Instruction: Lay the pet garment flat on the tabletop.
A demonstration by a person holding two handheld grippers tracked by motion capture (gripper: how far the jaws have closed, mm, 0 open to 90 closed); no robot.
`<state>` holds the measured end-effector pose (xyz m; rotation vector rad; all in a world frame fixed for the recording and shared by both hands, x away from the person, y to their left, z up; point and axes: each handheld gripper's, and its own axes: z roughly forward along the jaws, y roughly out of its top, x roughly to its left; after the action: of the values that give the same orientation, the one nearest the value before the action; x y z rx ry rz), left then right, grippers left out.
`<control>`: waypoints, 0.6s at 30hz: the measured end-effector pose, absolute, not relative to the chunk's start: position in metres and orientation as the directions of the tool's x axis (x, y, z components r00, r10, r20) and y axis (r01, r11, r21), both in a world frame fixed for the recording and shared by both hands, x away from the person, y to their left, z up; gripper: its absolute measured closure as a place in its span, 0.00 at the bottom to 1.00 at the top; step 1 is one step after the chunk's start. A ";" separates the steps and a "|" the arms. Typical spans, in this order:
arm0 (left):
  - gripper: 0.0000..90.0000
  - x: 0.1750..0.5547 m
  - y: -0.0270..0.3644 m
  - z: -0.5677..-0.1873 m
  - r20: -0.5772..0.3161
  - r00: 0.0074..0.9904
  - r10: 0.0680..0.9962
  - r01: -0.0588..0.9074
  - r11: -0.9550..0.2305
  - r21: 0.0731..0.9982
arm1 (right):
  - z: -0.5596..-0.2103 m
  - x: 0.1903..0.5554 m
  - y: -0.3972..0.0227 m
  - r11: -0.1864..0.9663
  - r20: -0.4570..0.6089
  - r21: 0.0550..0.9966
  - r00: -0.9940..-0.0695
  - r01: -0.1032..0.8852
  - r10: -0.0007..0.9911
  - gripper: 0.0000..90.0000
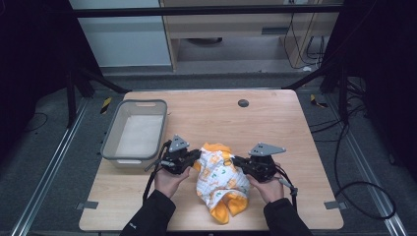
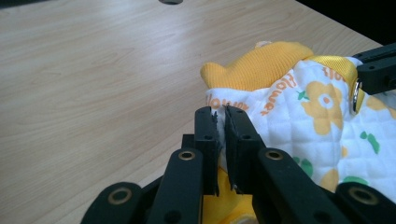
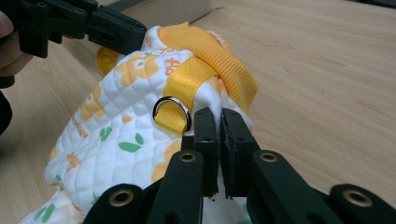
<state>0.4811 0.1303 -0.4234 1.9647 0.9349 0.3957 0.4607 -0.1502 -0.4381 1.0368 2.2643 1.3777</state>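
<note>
Both sets of black jaws are closing on cloth: the left gripper is pinching a thin white edge of the quilted white garment printed with yellow flowers and trimmed in ribbed orange fabric, its jaws nearly together with only the fabric between them, while the right gripper is clamping a fold of the same garment just beside a yellow webbing strap that is carrying a small metal D-ring. From the high view, the left gripper and the right gripper are gripping opposite sides of the garment's upper part, with the garment lying crumpled near the front middle of the pale wooden surface, its orange cuffs trailing toward the person's side. The person's dark-sleeved left hand and right hand are holding the tools from below. A grey rectangular plastic bin is standing at the left of the surface, apart from the garment, and appears to be holding nothing. Judging from this, the grasping stage is looking complete, while any lifting, spreading, folding or moving of the garment toward the bin is not yet done; the cloth is resting bunched and unshaped on the surface.
</note>
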 end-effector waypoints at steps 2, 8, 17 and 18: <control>0.93 0.480 0.129 -0.418 -0.080 0.663 0.744 0.448 -0.308 0.839 | -0.435 0.460 -0.152 0.270 0.110 0.867 -0.691 0.418 0.715 0.96; 0.93 0.473 0.126 -0.402 -0.038 0.673 0.739 0.394 -0.314 0.864 | -0.426 0.458 -0.156 0.246 0.087 0.891 -0.675 0.382 0.733 0.96; 0.93 0.475 0.120 -0.376 -0.017 0.671 0.741 0.344 -0.291 0.893 | -0.414 0.459 -0.161 0.201 0.063 0.924 -0.647 0.326 0.760 0.96; 0.93 0.476 0.119 -0.373 -0.011 0.670 0.742 0.339 -0.293 0.894 | -0.412 0.460 -0.161 0.194 0.060 0.928 -0.641 0.318 0.765 0.96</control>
<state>0.4762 0.1190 -0.3733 1.8929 0.8492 0.5101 0.4600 -0.1606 -0.4125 1.0118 2.0584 1.4400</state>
